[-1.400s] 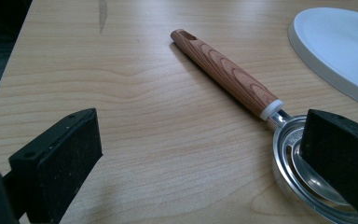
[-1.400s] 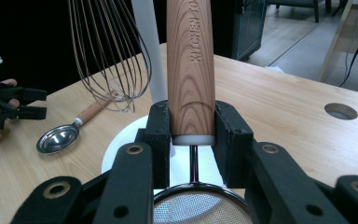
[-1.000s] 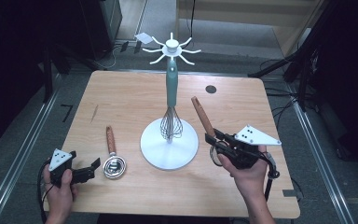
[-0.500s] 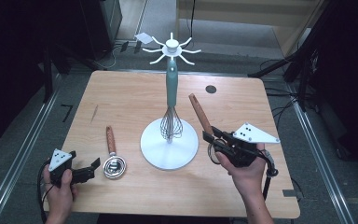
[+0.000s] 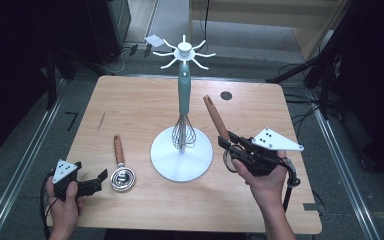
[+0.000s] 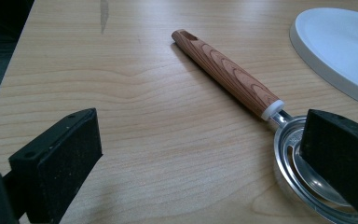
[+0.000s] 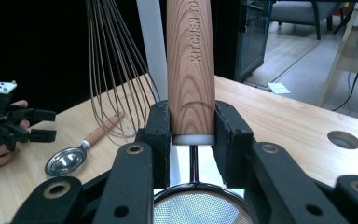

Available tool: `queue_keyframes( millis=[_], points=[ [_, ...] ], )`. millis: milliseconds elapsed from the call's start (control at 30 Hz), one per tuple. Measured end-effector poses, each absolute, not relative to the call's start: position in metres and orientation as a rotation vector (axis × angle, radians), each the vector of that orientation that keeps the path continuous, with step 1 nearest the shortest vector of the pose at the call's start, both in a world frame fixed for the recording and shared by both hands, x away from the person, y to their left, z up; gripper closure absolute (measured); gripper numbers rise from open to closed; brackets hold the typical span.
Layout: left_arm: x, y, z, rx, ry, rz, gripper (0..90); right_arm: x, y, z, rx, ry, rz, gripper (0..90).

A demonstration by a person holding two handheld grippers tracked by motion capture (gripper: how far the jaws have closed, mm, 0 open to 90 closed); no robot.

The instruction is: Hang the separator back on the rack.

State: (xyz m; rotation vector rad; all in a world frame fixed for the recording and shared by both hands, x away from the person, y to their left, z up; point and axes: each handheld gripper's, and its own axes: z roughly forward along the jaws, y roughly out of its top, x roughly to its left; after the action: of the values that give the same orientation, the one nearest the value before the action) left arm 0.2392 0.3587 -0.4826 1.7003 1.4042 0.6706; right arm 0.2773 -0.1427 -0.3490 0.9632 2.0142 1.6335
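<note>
Strainer (image 7: pixel 200 207) with the wooden handle (image 5: pixel 216 118) sits clenched in your right gripper (image 5: pixel 230 142), right of centre in the high view, handle tilted up toward the white hook stand (image 5: pixel 183 90) where a whisk (image 5: pixel 182 132) already hangs. You're mid-carry in the hanging step, I judge. Next, raise the handle's end to a free hook and slip it on before letting go. Your left gripper (image 5: pixel 94 182) rests released at lower left, its fingers (image 6: pixel 58 158) beside the measuring spoon (image 5: pixel 122 175) on the tabletop (image 5: pixel 130 105).
</note>
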Motion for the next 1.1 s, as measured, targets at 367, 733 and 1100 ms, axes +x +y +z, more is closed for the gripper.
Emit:
queue_keyframes(
  millis=[367,733,1100],
  points=[
    [0.239,0.359,-0.483,1.699,1.403,0.668,0.0,0.278,-0.142,-0.337,0.949,1.975,1.671,71.0],
    [0.239,0.359,-0.483,1.700,1.401,0.667,0.0,0.277,-0.142,-0.322,0.920,1.943,1.688,71.0],
    [0.239,0.359,-0.483,1.699,1.401,0.668,0.0,0.277,-0.142,-0.316,0.924,1.910,1.712,71.0]
  ],
)
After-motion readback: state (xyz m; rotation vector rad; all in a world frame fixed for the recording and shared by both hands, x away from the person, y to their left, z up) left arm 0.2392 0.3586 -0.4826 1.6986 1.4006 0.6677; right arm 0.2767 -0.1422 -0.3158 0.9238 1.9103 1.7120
